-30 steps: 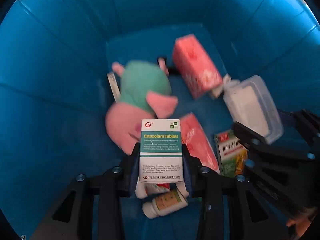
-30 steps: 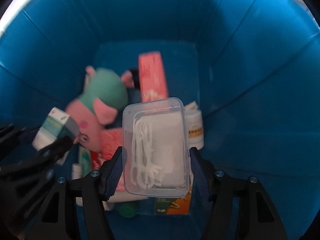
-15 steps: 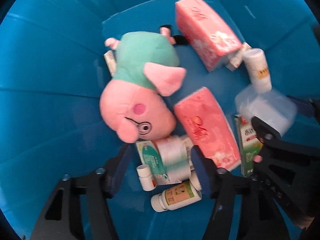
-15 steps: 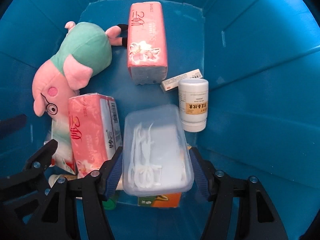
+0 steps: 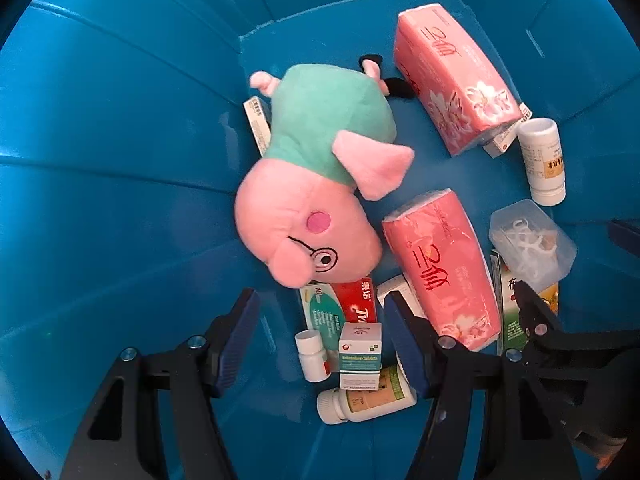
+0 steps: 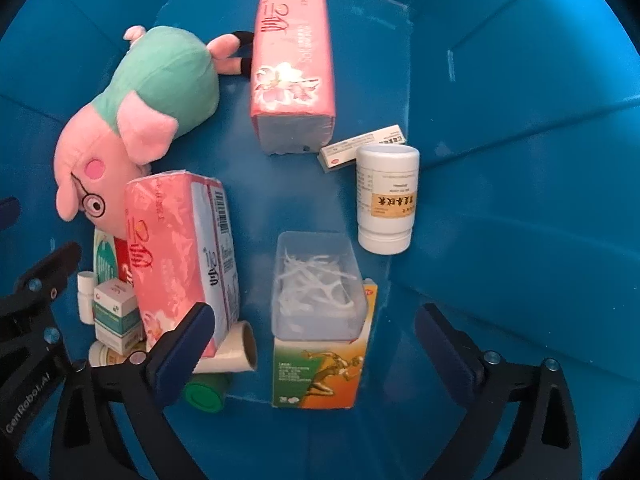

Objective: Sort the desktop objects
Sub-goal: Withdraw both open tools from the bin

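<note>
The right tongs [image 6: 312, 344], at the bottom of the right wrist view, have just sprung wide apart. Between them, untouched, the clear box of floss picks [image 6: 316, 288] sits on a green and orange carton [image 6: 320, 372] at the bottom of the blue bin [image 6: 520, 200]. In the left wrist view the left tongs [image 5: 320, 332] also stand apart, empty, over the white and teal tablet box [image 5: 360, 354], which rests on a pile of small bottles. Both drops look done. Next, likely, both pairs lift straight out, clear of the plush pig [image 5: 316, 184], for more items.
</note>
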Demonstrator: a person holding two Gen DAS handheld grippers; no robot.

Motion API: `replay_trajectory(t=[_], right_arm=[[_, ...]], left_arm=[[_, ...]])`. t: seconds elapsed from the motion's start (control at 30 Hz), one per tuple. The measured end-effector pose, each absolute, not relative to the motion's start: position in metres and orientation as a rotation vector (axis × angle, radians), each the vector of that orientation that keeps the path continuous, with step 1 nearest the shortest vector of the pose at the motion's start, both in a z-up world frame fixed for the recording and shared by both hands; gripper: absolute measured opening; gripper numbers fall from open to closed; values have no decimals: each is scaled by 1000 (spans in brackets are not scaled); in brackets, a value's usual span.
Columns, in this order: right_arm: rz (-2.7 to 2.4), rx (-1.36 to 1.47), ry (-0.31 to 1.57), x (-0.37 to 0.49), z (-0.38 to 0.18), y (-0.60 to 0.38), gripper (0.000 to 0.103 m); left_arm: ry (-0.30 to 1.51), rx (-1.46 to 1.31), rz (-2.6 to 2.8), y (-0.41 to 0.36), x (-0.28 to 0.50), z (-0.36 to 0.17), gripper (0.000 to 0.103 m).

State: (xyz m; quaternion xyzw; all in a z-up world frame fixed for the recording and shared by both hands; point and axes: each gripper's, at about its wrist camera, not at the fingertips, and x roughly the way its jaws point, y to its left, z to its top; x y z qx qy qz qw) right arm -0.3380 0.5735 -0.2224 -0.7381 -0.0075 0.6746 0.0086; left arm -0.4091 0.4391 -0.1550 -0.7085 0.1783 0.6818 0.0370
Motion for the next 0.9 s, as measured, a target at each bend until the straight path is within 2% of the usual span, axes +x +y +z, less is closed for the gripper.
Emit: replay_trajectory(t=[0.2,0.37,0.57,0.63,0.77,0.9], right_arm=[[2194,-2256,87,-332,-183,571,103],[2305,-2059,174,-304,-116,566,103],[2475,-1755,177,-240,-35,544,103],[2529,-1642,167,-213,-13,529,103],[2623,-1457,151,-171,24,497,103],[2707,-1284,142,-129,41,455,103]], left_arm=[[384,-2049,2160,423,-396,-103,64],[297,-1780,2234,406,-357,-24,64],[239,-1400,2357,354,-277,56,65],[260,-1253,2435,331,-248,75,71],[277,-988,2604,287,-189,96,73],[191,-859,2669,240,-142,102,73]])
